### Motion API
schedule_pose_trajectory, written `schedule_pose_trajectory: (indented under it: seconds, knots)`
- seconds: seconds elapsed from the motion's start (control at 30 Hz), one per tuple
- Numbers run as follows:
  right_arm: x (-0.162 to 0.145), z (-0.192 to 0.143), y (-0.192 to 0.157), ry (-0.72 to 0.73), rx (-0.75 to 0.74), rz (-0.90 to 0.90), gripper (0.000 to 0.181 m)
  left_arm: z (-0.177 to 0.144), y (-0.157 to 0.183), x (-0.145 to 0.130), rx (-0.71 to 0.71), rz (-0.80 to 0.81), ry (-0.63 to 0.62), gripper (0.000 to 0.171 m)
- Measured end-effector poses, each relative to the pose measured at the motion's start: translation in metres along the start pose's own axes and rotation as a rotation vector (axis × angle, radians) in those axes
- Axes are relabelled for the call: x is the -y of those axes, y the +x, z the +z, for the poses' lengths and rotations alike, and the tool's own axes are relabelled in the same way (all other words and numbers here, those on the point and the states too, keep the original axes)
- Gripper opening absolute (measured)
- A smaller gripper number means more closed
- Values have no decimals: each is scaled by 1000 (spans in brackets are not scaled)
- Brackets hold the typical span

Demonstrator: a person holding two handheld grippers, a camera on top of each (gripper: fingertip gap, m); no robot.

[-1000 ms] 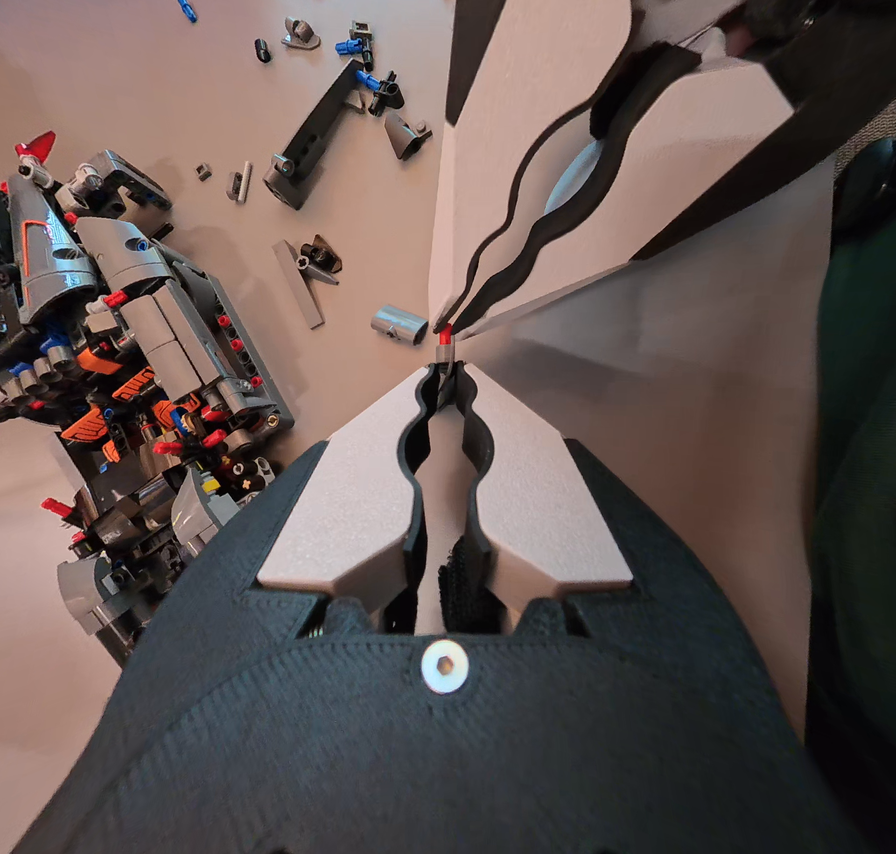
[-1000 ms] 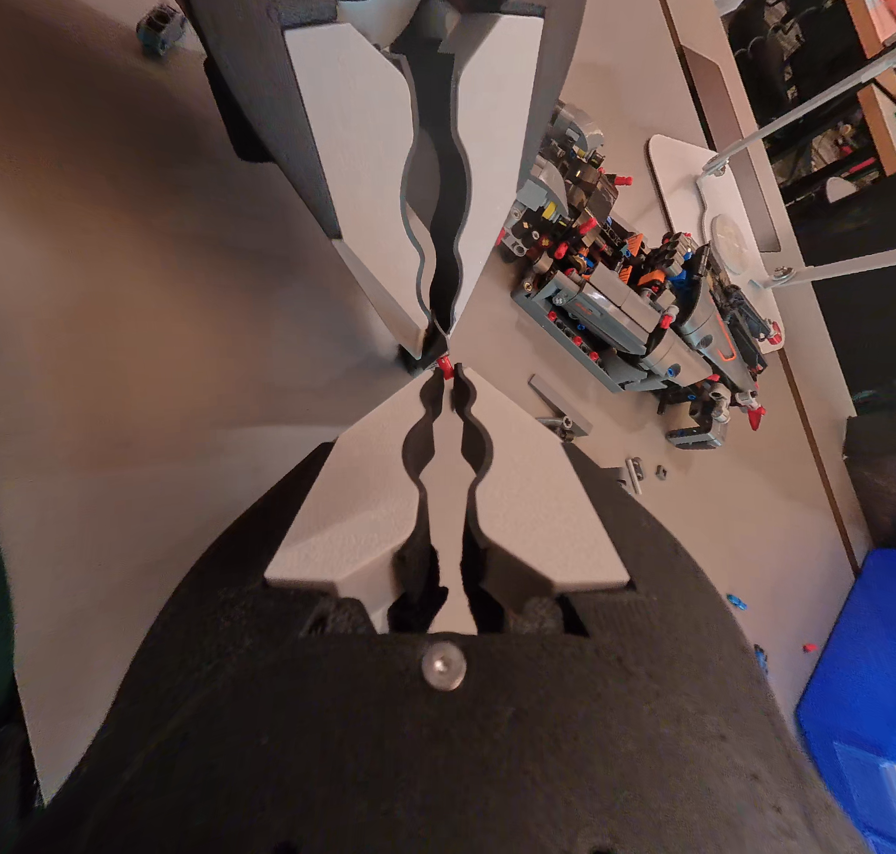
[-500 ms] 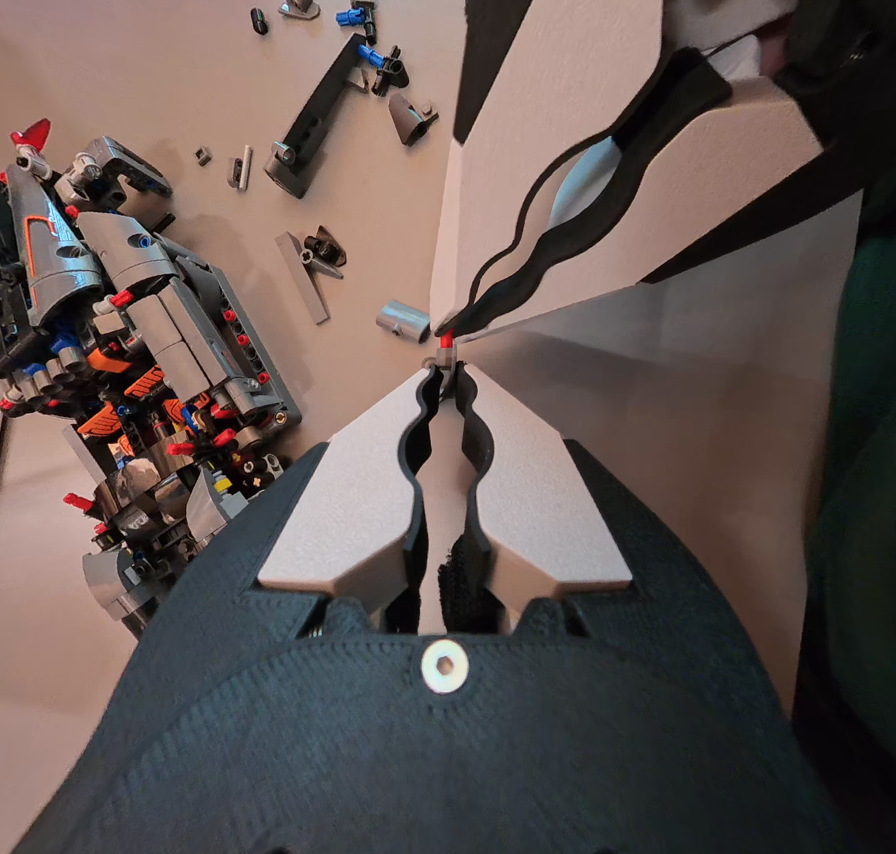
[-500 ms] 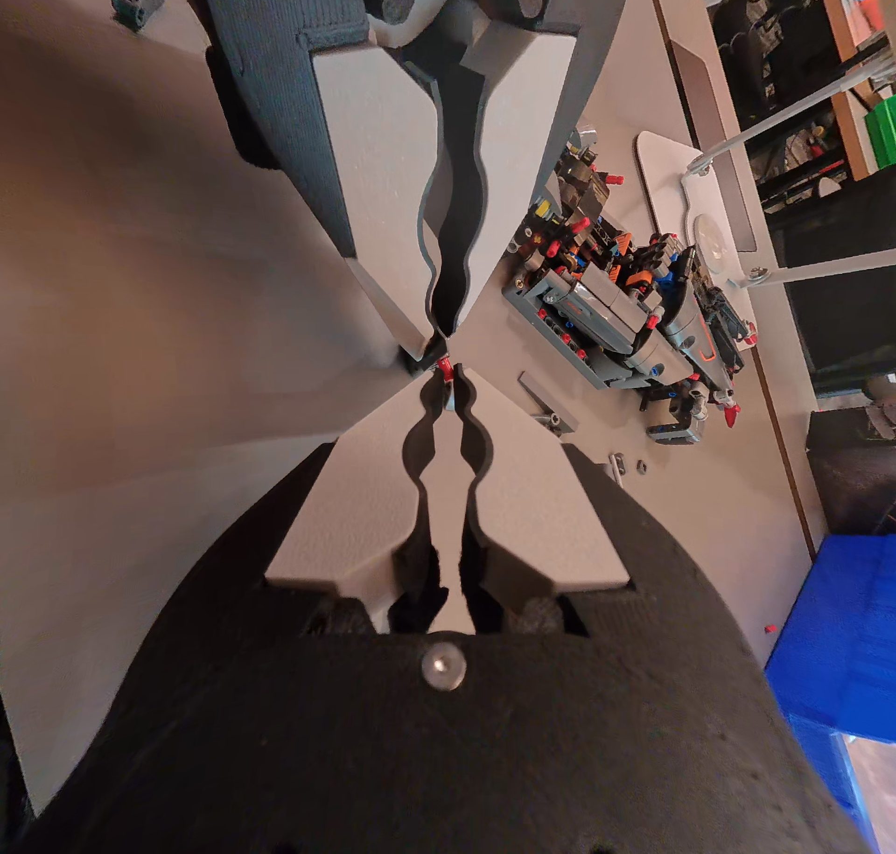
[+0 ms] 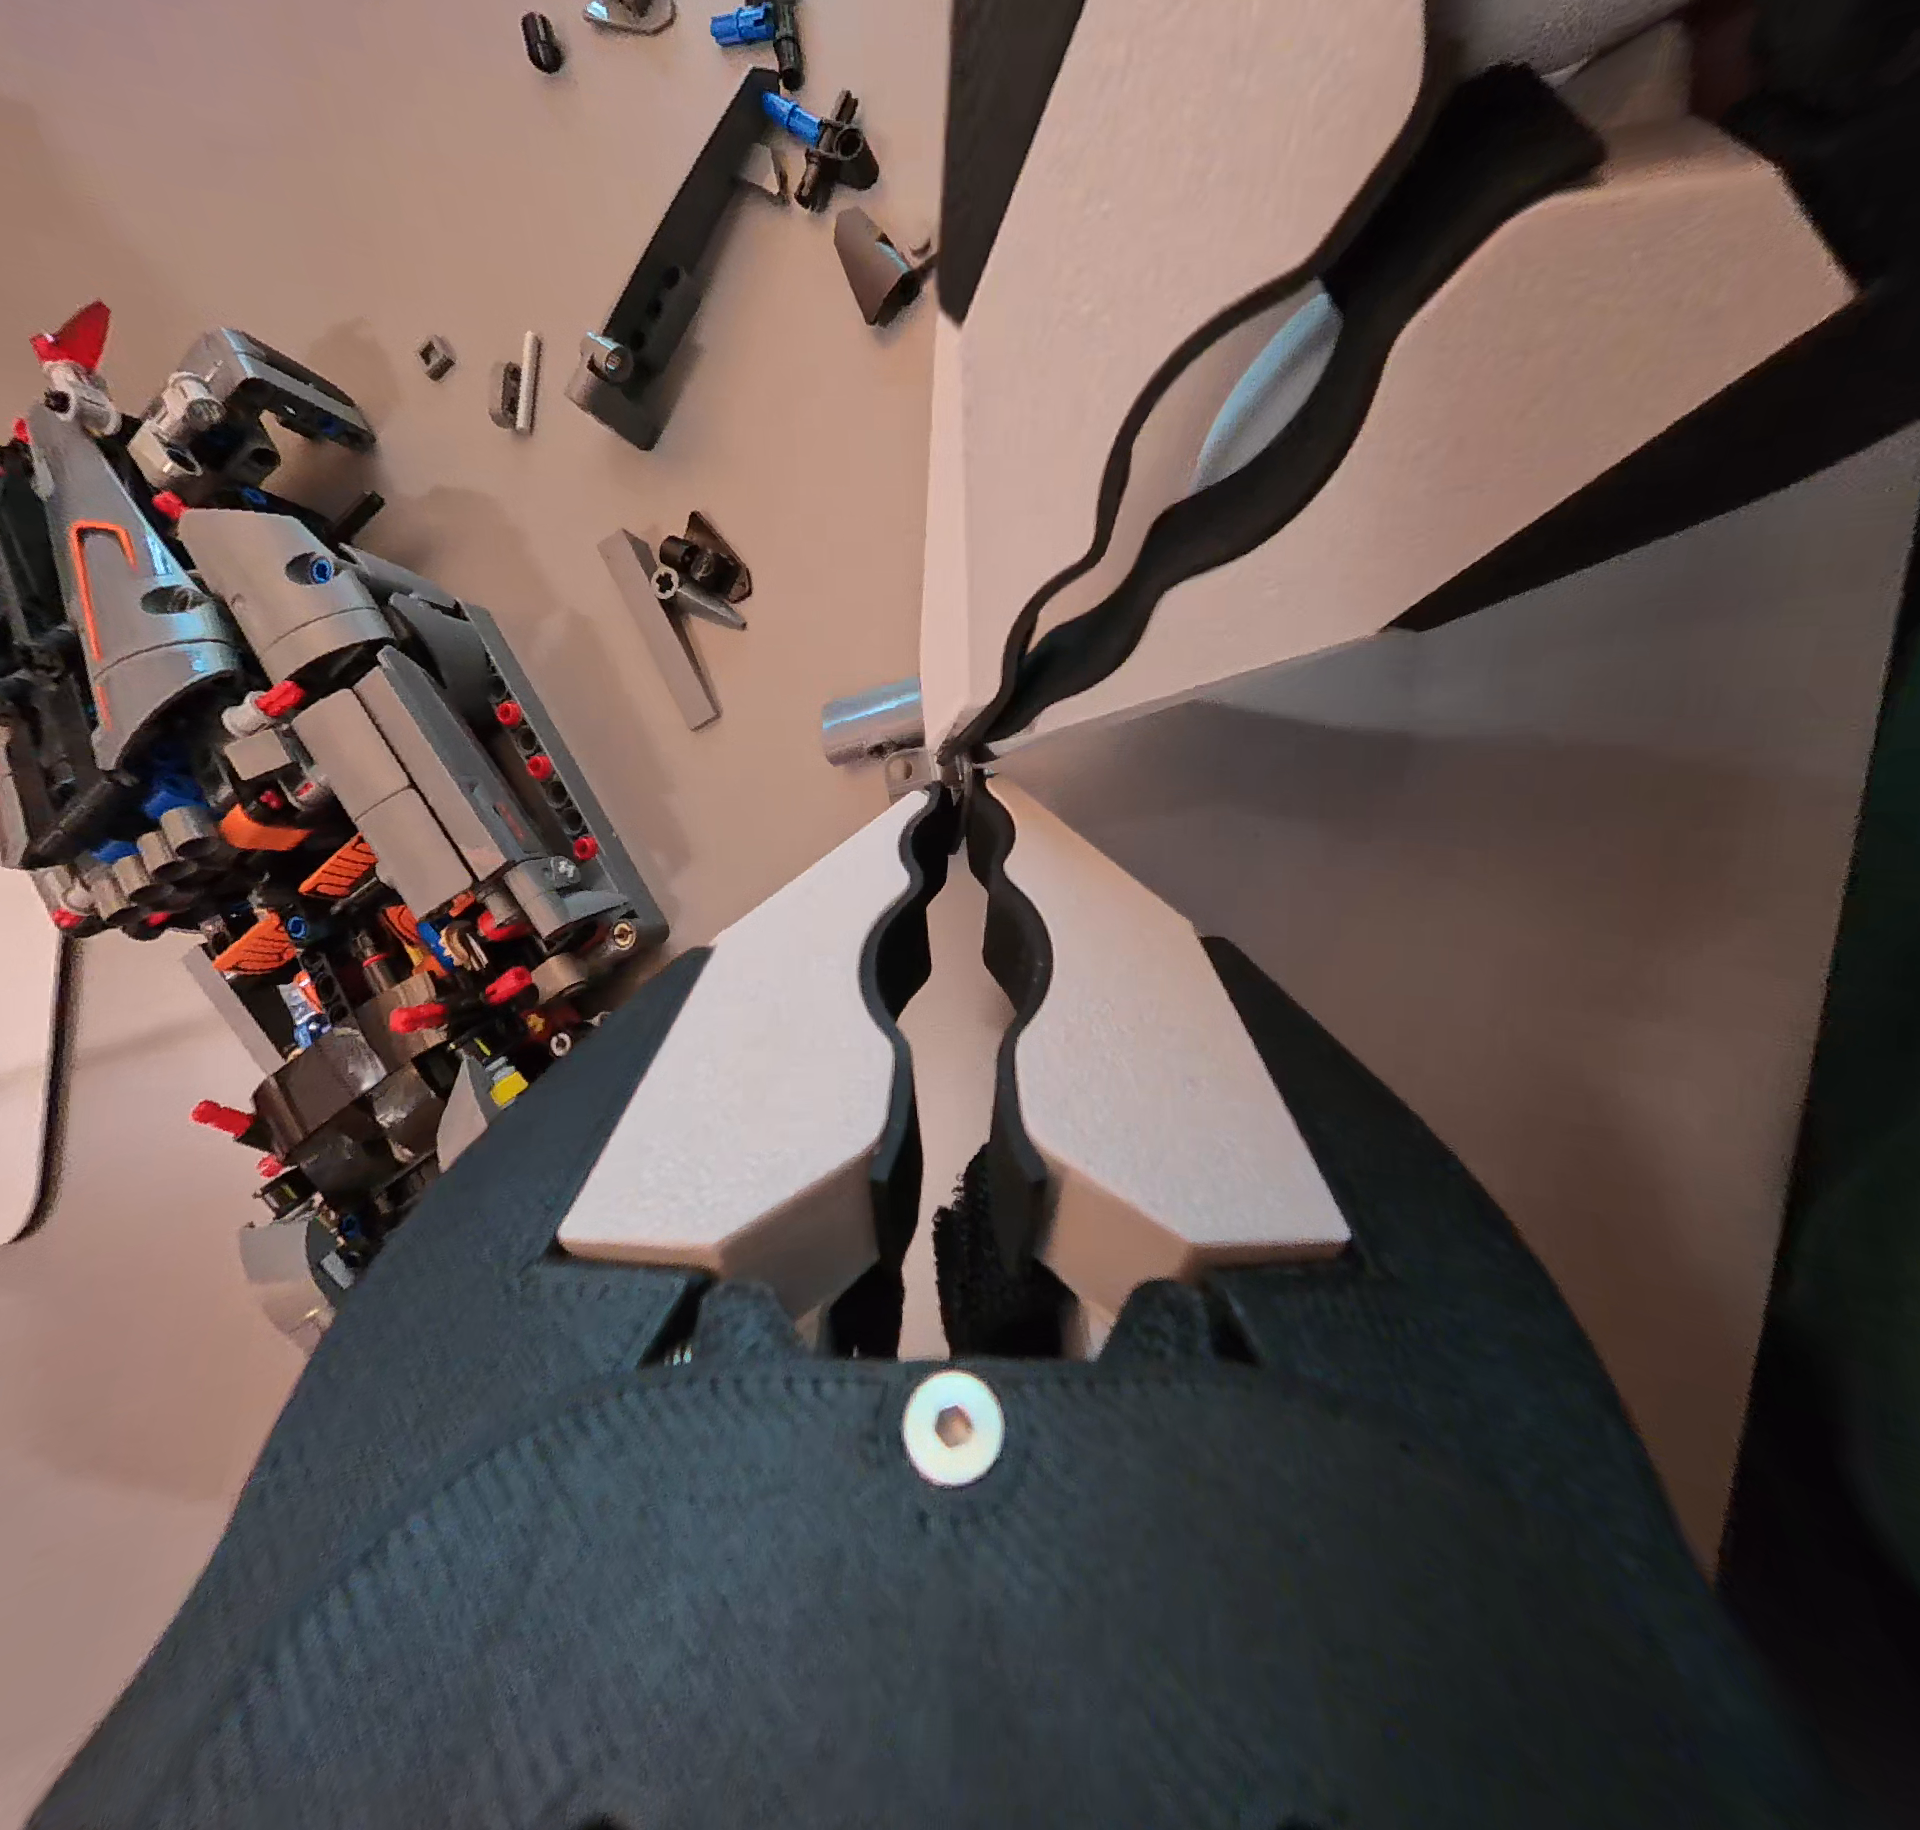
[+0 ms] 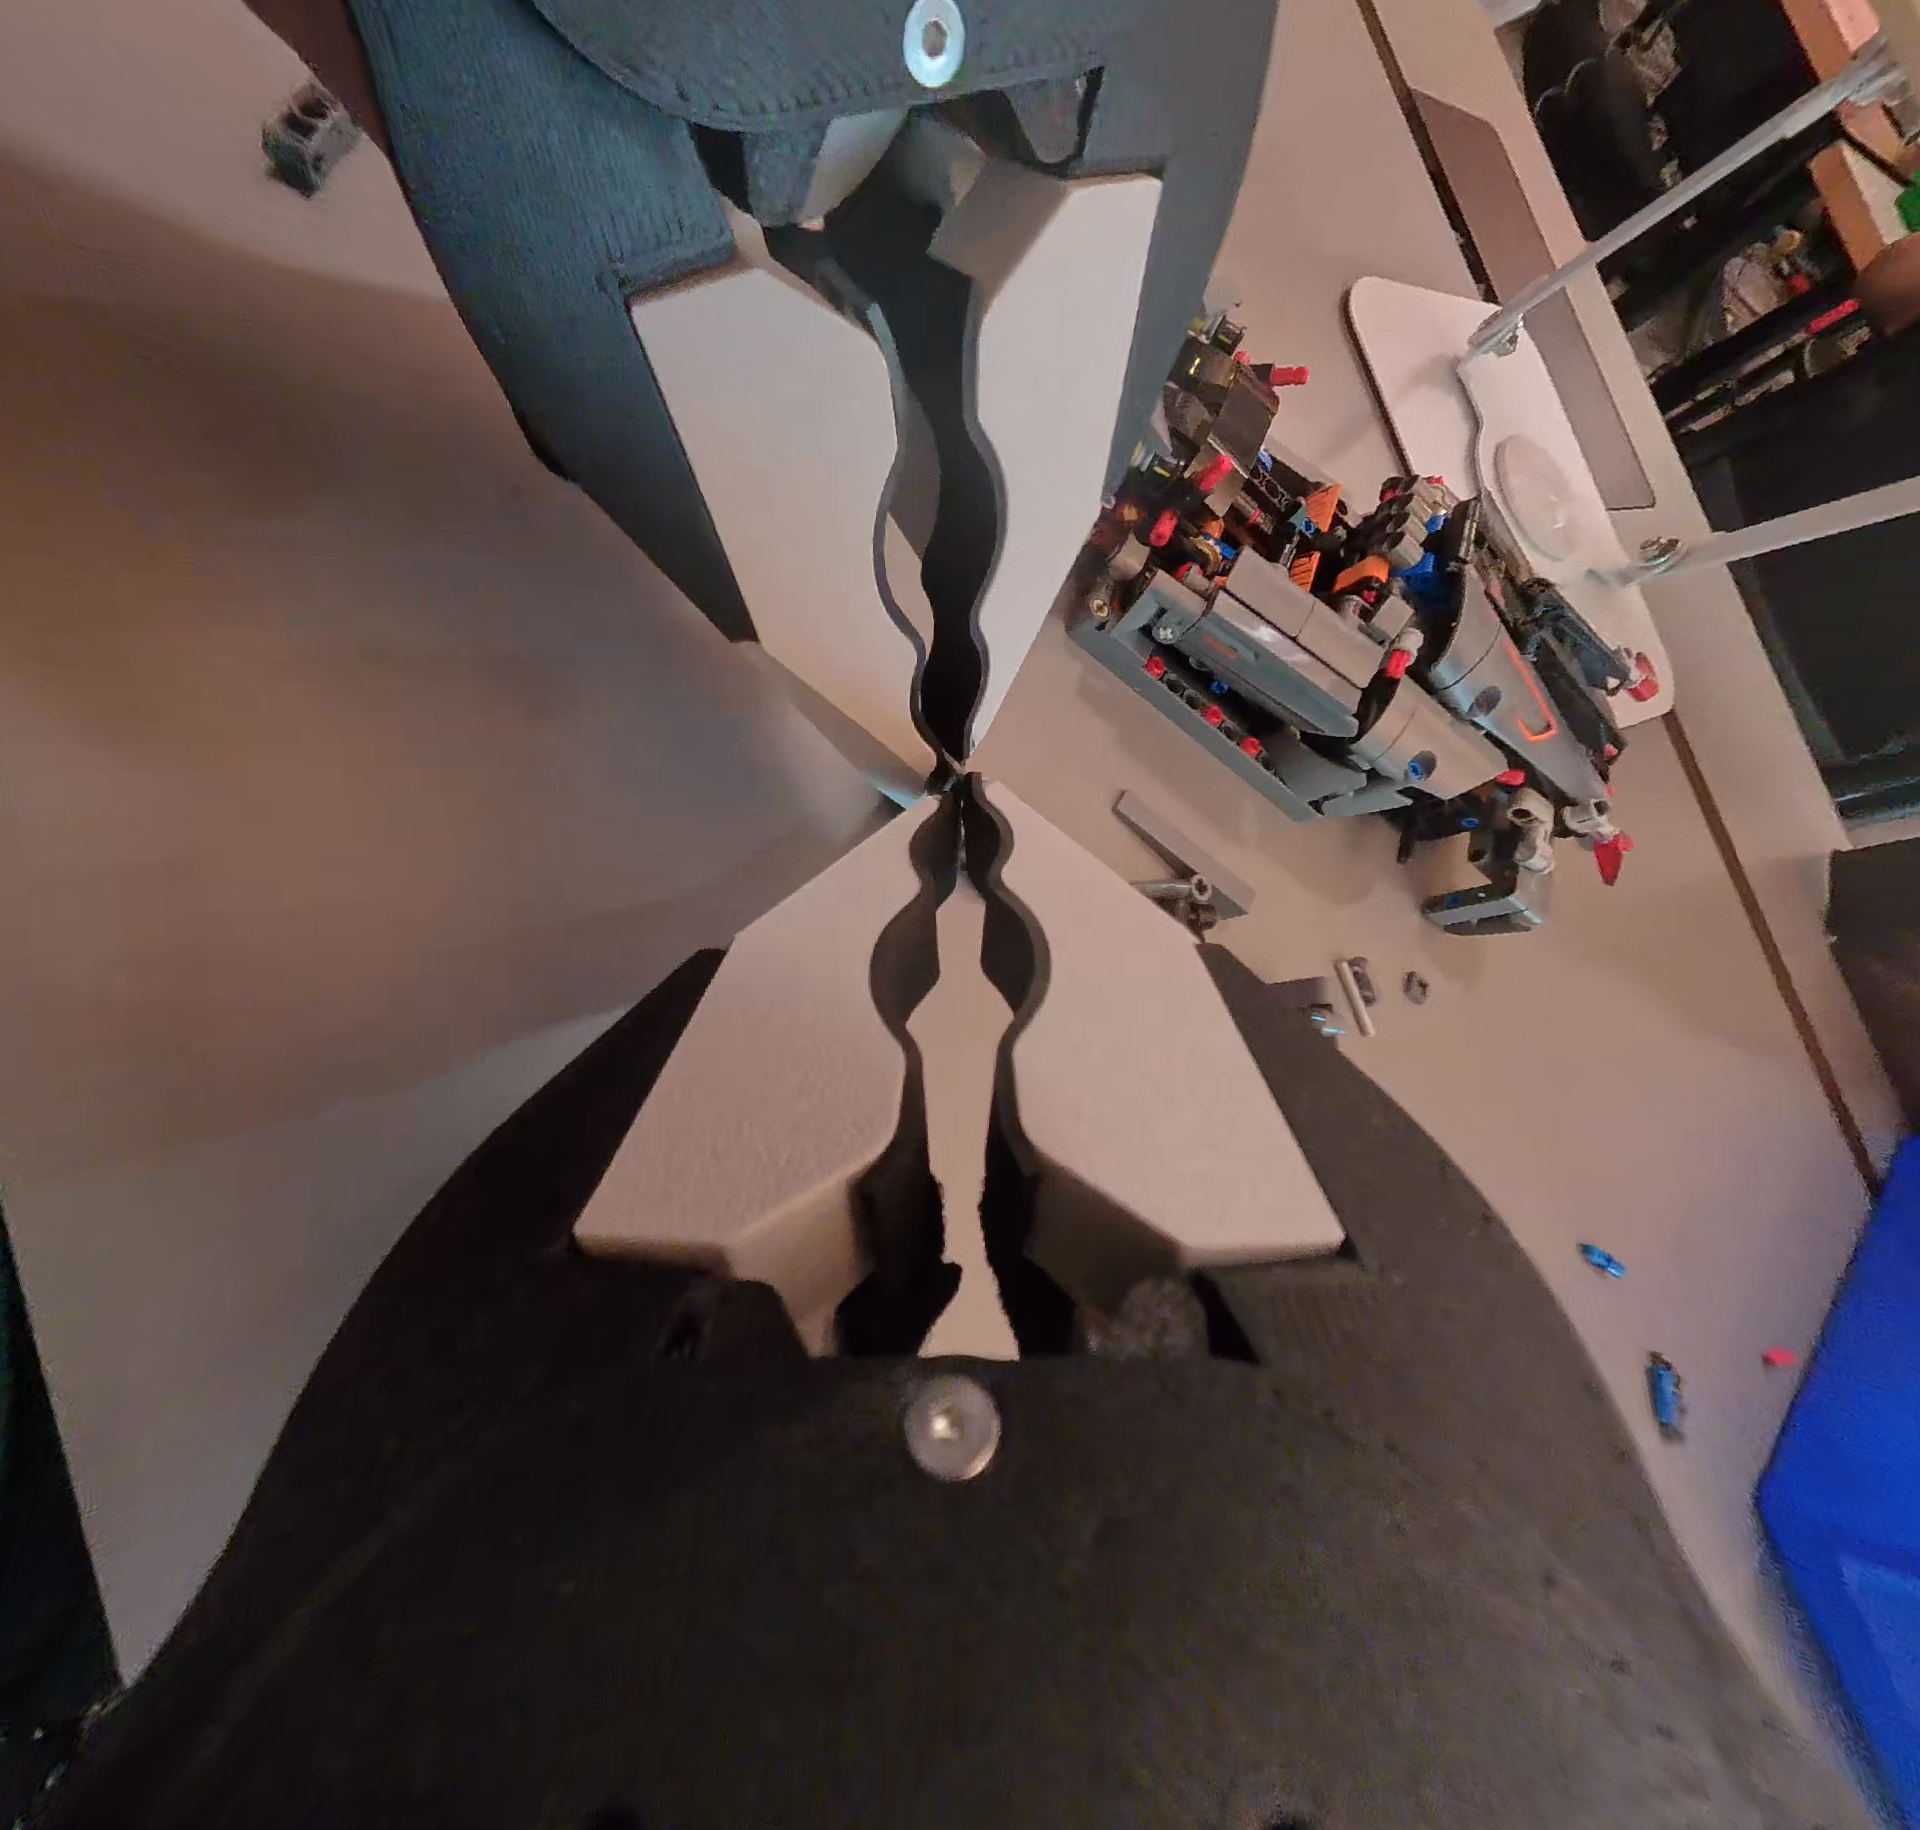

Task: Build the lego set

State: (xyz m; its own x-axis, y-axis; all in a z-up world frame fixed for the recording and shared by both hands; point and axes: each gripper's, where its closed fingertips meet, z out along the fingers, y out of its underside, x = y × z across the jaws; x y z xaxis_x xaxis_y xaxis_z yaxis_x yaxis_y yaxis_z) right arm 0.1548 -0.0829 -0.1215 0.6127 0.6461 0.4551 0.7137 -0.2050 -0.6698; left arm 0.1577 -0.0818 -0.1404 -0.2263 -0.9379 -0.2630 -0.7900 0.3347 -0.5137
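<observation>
My left gripper (image 5: 951, 793) is shut on a small grey Lego piece (image 5: 954, 774) above the table. My right gripper (image 6: 956, 809) is shut and meets it tip to tip; in the left wrist view it comes in from the upper right (image 5: 971, 741). The red pin it held no longer shows between the tips. The left gripper comes down from above in the right wrist view (image 6: 945, 757). The half-built grey, black and orange Lego model (image 5: 312, 741) lies on the table to the left, and shows at right in the right wrist view (image 6: 1351, 637).
Loose parts lie beyond the tips: a black beam (image 5: 675, 263), a grey cylinder (image 5: 868, 731), a grey strip (image 5: 665, 627), blue pins (image 5: 743, 24). A blue bin (image 6: 1849, 1468) stands at lower right, a white stand base (image 6: 1455, 398) behind the model. The table edge runs along the right. My two grippers' fingertips are within a few centimetres of each other.
The two grippers have pressed closer together tip to tip. The red pin that showed between them is now out of sight. Both views have turned a little.
</observation>
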Motion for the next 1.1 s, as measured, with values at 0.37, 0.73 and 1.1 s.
schedule_pose_trajectory:
  seconds: [0.37,0.73,1.1]
  knots:
    - [-9,-14,3,82,34,196,0,-2,4,2,-17,-49,69,1]
    - [-17,-107,56,98,-43,389,10,5,3,13,-46,-49,122,1]
    - [-280,-235,208,-382,-200,606,10,11,6,25,-36,-66,168,1]
